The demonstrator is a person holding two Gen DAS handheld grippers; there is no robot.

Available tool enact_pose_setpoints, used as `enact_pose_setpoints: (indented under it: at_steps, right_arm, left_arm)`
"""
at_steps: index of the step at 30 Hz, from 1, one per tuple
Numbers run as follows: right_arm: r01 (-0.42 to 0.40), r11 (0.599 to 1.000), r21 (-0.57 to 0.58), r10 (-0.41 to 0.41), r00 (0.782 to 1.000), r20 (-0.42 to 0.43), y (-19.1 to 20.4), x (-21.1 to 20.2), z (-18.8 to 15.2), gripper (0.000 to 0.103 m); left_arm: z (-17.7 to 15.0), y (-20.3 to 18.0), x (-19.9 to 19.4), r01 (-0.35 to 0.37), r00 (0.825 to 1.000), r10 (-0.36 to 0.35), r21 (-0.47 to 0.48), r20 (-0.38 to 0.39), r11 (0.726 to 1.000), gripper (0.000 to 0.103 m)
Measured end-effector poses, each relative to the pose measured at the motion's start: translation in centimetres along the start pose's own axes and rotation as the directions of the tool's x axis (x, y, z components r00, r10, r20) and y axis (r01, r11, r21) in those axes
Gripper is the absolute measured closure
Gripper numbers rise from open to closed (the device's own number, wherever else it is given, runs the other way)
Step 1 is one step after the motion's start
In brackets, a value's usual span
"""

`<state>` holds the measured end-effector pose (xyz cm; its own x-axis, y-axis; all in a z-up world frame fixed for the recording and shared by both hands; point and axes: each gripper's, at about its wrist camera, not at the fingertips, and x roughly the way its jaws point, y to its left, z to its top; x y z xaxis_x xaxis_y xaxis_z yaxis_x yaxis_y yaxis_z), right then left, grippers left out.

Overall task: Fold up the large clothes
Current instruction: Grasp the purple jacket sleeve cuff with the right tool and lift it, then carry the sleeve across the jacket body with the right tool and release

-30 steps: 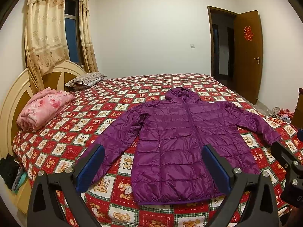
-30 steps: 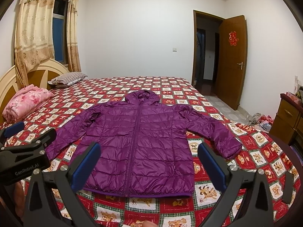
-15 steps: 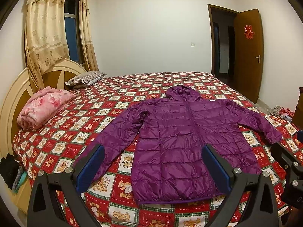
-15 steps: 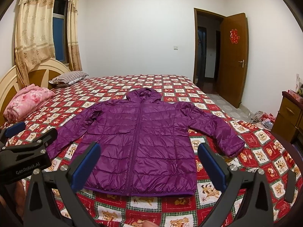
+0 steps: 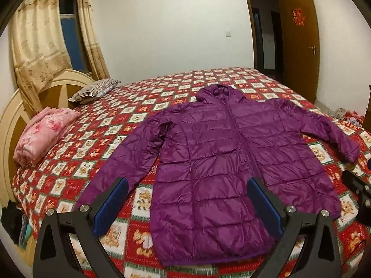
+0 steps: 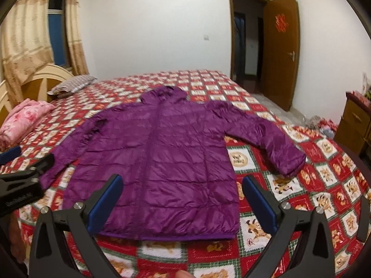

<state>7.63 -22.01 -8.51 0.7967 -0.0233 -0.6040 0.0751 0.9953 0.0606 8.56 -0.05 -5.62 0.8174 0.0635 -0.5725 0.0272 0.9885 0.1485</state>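
A purple hooded puffer jacket lies flat and zipped on the bed, hood toward the far wall, both sleeves spread outward. My left gripper hangs open above the jacket's lower left part, holding nothing. My right gripper is open too, above the hem area, with empty blue pads. The left sleeve cuff sits near the other gripper's body in the right wrist view. The right sleeve cuff rests on the bedspread.
The bed carries a red, white and green patterned bedspread. A folded pink blanket and a striped pillow lie by the headboard. A wooden door stands open; a wooden cabinet is at right.
Both grippers have tilted down and moved closer to the bed, so the jacket looks larger and lower in view. Both stay open. The jacket has not moved.
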Motion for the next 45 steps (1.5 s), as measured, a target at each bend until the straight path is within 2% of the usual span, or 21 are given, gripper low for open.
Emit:
enact_pose_setpoints:
  at_steps: [3,7,13,19,22,25,26,27,28,29,34,38,39,42,45]
  right_arm:
    - [0.034,0.998,0.049,-0.032,0.999,-0.039,-2.9,2.7,0.1,0.0]
    - [0.123,0.985,0.119,-0.112,0.989,-0.092,-7.7,6.1,0.5,0.0]
    - [0.24,0.935,0.262,-0.197,0.964,-0.178,-15.8,9.5,1.3,0.002]
    - [0.321,0.885,0.338,-0.247,0.938,-0.243,-22.1,11.1,2.1,0.015]
    - [0.331,0.877,0.348,-0.241,0.93,-0.277,-23.7,12.2,1.8,0.022]
    - [0.312,0.886,0.343,-0.205,0.927,-0.313,-24.0,13.4,1.6,0.038]
    - [0.317,0.89,0.326,-0.212,0.924,-0.319,-24.0,13.6,1.6,0.047]
    - [0.319,0.894,0.313,-0.22,0.924,-0.312,-24.1,13.7,1.7,0.066]
    - [0.314,0.9,0.304,-0.219,0.926,-0.308,-24.2,13.7,1.9,0.081]
    - [0.303,0.903,0.306,-0.207,0.929,-0.307,-24.5,13.7,2.1,0.088]
    - [0.377,0.89,0.257,-0.306,0.911,-0.278,-27.2,12.5,4.7,0.093]
    - [0.43,0.878,0.21,-0.383,0.894,-0.23,-28.5,11.6,7.6,0.093]
    - [0.439,0.875,0.205,-0.398,0.893,-0.213,-28.7,11.3,8.7,0.093]
    - [0.441,0.876,0.195,-0.419,0.896,-0.146,-28.0,10.3,11.5,0.094]
    - [0.421,0.894,0.156,-0.416,0.907,-0.064,-25.2,9.6,14.5,0.094]
  left_arm:
    - [0.4,-0.5,2.8,-0.007,1.0,0.007,0.016,-0.017,1.0,0.001]
    - [1.4,-0.8,6.9,-0.021,0.998,0.023,0.034,-0.05,0.999,0.001]
    - [2.6,-0.3,12.4,-0.071,0.993,0.075,0.045,-0.087,0.996,0.001]
    - [3.6,0.3,16.4,-0.121,0.985,0.129,0.077,-0.111,0.99,0.001]
    - [4.0,0.9,18.2,-0.133,0.98,0.144,0.083,-0.139,0.988,0.001]
    - [4.3,1.2,19.4,-0.145,0.975,0.159,0.095,-0.156,0.985,0.001]
    - [4.4,1.3,19.8,-0.147,0.973,0.163,0.104,-0.163,0.984,0.001]
    - [4.4,1.3,19.9,-0.147,0.972,0.165,0.112,-0.167,0.983,0.001]
    - [4.4,1.4,20.1,-0.147,0.972,0.166,0.122,-0.167,0.982,0.001]
    - [4.5,1.6,20.2,-0.15,0.971,0.171,0.132,-0.166,0.98,0.001]
    - [5.8,3.6,21.3,-0.2,0.964,0.223,0.159,-0.143,0.967,0.001]
    - [7.4,6.2,22.8,-0.226,0.961,0.244,0.134,-0.132,0.965,0.001]
    - [8.0,7.2,23.4,-0.248,0.955,0.263,0.12,-0.134,0.961,0.001]
    - [9.2,9.3,24.4,-0.287,0.945,0.296,0.087,-0.139,0.954,0.001]
    - [10.0,10.7,24.8,-0.298,0.942,0.302,0.05,-0.144,0.953,0.001]
